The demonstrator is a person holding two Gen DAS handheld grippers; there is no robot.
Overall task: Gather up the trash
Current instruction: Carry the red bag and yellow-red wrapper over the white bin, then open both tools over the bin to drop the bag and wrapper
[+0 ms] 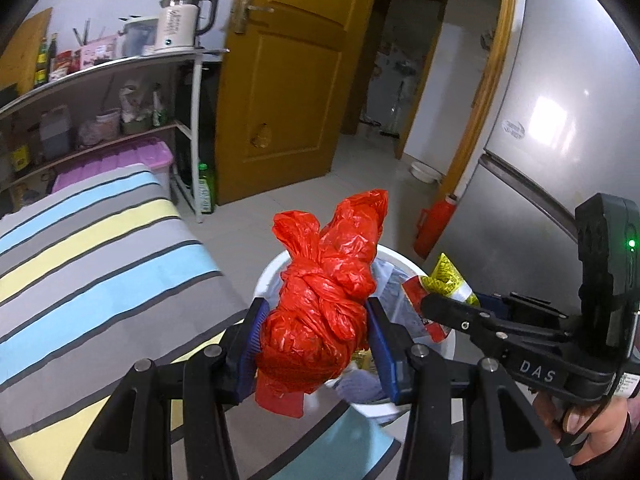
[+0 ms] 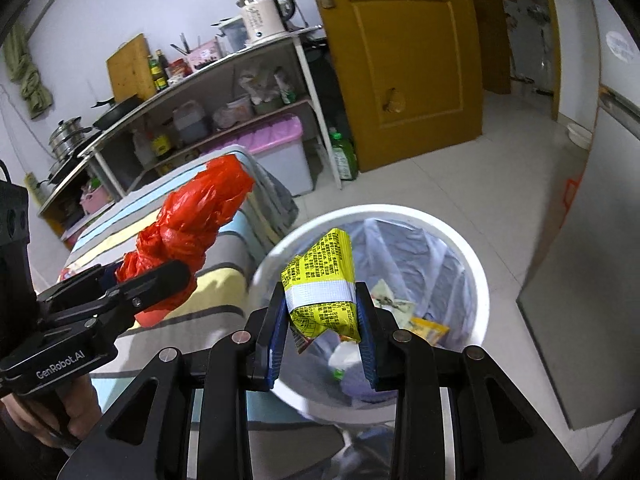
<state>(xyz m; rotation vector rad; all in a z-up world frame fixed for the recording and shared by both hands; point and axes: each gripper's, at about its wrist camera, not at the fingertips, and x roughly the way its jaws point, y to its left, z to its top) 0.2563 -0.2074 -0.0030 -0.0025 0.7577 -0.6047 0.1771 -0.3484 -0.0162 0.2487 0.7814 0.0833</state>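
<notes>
Trash is held in both grippers above the white bin (image 2: 478,280): the left gripper (image 1: 314,344) has its jaws closed on a knotted red bag (image 1: 320,300), the right gripper (image 2: 322,328) clamps a yellow wrapper (image 2: 324,284). The bag hangs over the bin's near rim beside the striped bed (image 1: 100,248), so if released here it may fall outside.

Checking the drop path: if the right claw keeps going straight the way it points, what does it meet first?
Likely the white bin: the right claw, shut on the yellow wrapper, points into its open mouth. Depth unclear.
</notes>
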